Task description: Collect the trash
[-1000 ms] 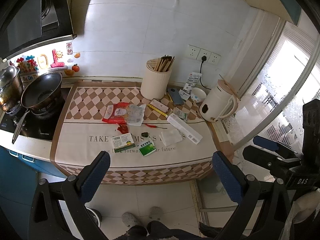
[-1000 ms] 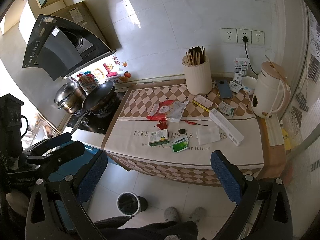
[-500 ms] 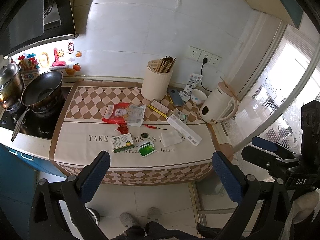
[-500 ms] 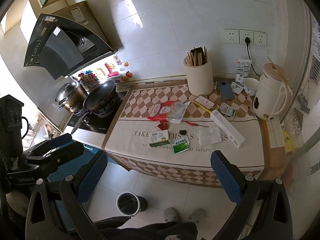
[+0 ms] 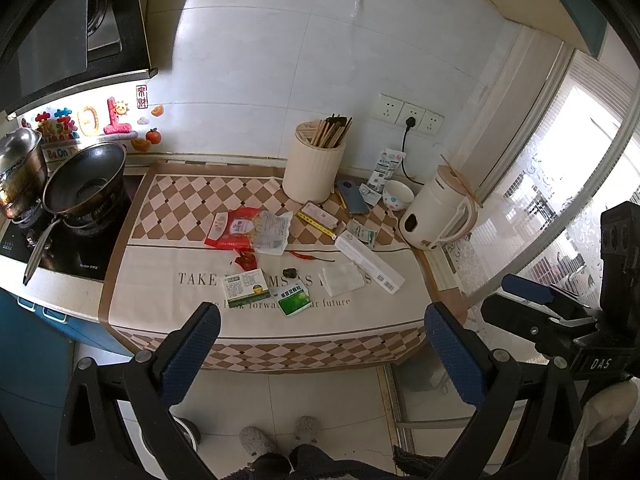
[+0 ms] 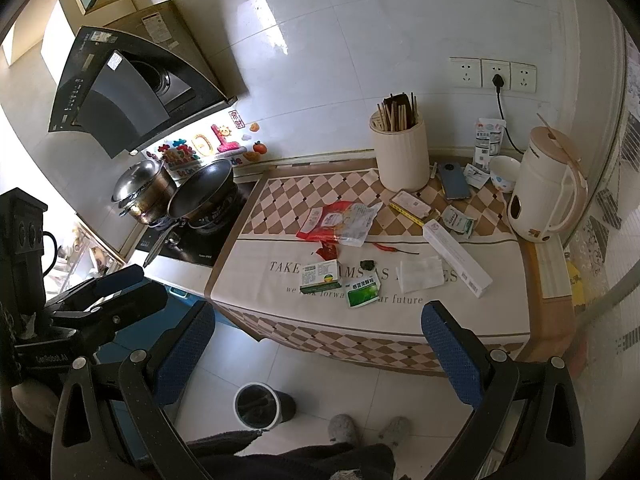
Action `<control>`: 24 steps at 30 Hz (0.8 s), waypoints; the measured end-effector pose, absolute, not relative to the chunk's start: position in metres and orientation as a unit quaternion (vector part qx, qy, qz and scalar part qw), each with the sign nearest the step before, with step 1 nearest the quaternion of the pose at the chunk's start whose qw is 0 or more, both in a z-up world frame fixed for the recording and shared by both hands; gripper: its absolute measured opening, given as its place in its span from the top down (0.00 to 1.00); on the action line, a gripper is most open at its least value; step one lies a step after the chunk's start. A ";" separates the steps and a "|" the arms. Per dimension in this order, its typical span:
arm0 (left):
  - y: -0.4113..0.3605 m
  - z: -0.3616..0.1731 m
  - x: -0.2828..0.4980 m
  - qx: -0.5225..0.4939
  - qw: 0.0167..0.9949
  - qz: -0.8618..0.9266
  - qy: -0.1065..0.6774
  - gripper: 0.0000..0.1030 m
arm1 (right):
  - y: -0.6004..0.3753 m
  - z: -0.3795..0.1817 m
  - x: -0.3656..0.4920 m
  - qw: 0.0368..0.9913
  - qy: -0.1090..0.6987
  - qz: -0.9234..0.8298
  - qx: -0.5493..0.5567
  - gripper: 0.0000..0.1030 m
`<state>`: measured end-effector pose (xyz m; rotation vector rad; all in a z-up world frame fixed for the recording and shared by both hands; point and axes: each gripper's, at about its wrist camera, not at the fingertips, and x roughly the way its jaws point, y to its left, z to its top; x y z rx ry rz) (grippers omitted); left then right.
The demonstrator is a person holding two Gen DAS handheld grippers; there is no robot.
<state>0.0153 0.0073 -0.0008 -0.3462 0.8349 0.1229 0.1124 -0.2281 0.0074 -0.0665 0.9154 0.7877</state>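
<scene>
Both grippers, left point(image 5: 320, 344) and right point(image 6: 318, 340), are hanging back with jaws released, grasping nothing. Trash like the green packet point(image 6: 362, 288) is lying on the bench point(image 6: 400, 312) at 12 o'clock; bin point(image 6: 257, 405) is sitting at 6.

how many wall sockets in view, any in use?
3, in a row on the tiled wall above the counter: left socket free, middle socket holding a black plug, right socket free. None looks hidden.
</scene>
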 end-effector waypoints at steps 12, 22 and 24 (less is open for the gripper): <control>0.009 0.000 0.018 -0.168 0.898 0.060 0.403 0.00 | -0.224 0.007 0.111 0.822 0.431 0.370 -0.033 0.00; 0.007 -0.001 0.017 -0.168 0.898 0.060 0.403 0.00 | -0.223 0.007 0.111 0.822 0.431 0.370 -0.032 0.00; 0.007 0.000 0.019 -0.167 0.897 0.061 0.404 0.00 | -0.221 0.007 0.110 0.822 0.432 0.369 -0.032 0.00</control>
